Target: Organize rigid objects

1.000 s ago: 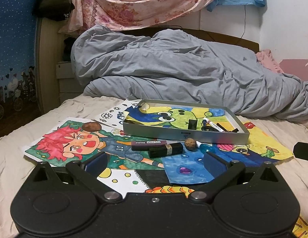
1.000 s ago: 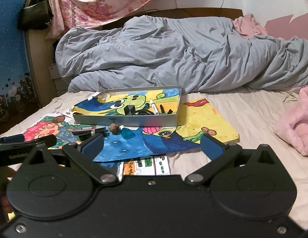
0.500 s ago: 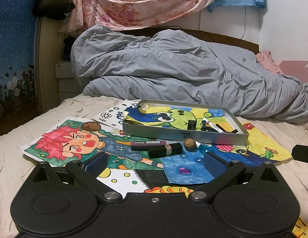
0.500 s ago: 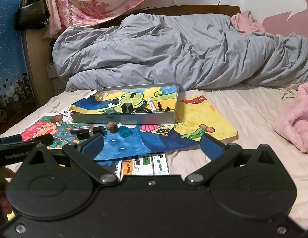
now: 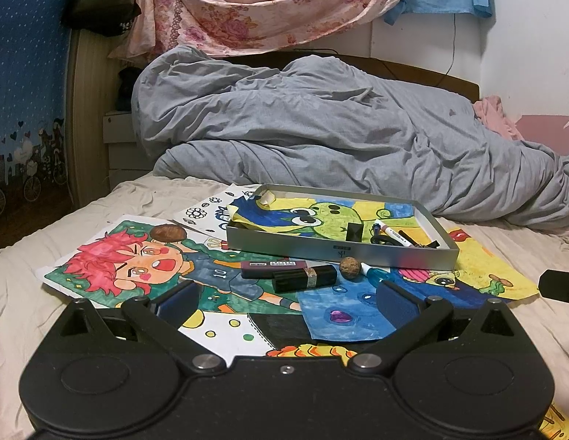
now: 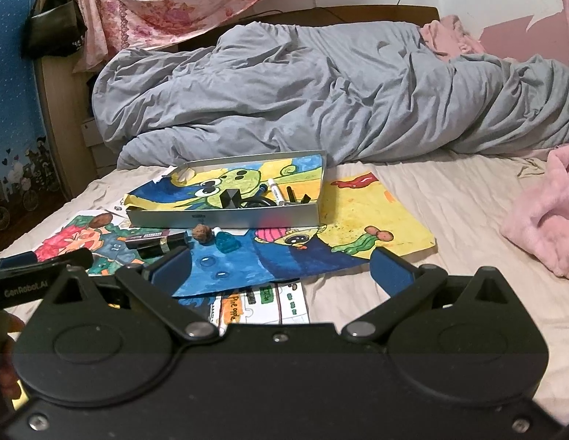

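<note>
While both tools hover low over the bed, the left gripper [image 5: 284, 300] has its jaws spread wide with nothing between them, and the right gripper [image 6: 280, 271] is likewise spread and empty. Just beyond the left gripper, a black rectangular case [image 5: 304, 277] lies on the coloured drawings [image 5: 145, 267], touching a maroon case [image 5: 272, 266] behind it. A small walnut [image 5: 349, 266] sits just right of the black case, beside a blue-tipped bottle [image 5: 376, 275]. A second, darker nut [image 5: 168, 233] rests on the red-haired drawing, well to the left. Behind these items stands the shallow grey tray [image 5: 339, 253], which holds a white marker [image 5: 392, 234], a black block [image 5: 354, 231] and other small dark items. Farthest back, a grey duvet [image 5: 321, 139] lies bunched across the bed.
</note>
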`<state>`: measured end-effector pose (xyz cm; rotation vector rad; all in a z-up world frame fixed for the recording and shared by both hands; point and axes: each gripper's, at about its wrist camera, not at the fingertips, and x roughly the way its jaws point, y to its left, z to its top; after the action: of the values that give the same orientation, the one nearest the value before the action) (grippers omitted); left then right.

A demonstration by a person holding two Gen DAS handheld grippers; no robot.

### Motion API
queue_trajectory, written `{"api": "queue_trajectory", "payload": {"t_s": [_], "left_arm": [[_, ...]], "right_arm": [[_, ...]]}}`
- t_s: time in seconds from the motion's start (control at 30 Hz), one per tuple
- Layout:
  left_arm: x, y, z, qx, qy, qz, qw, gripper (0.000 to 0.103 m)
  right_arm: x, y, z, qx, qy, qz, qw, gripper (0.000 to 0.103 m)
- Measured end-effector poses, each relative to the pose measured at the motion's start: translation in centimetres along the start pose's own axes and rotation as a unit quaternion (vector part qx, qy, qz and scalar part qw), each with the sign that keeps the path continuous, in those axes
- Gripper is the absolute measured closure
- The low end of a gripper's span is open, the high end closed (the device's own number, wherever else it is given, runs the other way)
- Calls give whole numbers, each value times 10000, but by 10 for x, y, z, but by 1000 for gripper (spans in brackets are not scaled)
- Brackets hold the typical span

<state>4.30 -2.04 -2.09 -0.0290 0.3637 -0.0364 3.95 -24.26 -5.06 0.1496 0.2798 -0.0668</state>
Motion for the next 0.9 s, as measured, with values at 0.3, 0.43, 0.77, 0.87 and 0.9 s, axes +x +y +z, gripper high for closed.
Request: {"api": "queue_trajectory", "payload": {"t_s": [0.3,0.43,0.77,0.87,0.9], "left_arm": [[0,1,0,-4,-2,-7,10000,1],[0,1,0,0,-4,-11,10000,1],[1,-2,0,-32,-15,-11,10000,1],[1,-2,0,-29,-21,-15,10000,1],[0,-1,0,-26,-23,-12,10000,1]], "right_arm": [[4,0,0,-12,79,-7,10000,0],[6,-1,1,-12,103,4,9999,0],[9,0,3,-46,136,179,9997,0],[11,0,4,-50,126,231,9996,0],[10,0,4,-45,121,247,9996,0]]}}
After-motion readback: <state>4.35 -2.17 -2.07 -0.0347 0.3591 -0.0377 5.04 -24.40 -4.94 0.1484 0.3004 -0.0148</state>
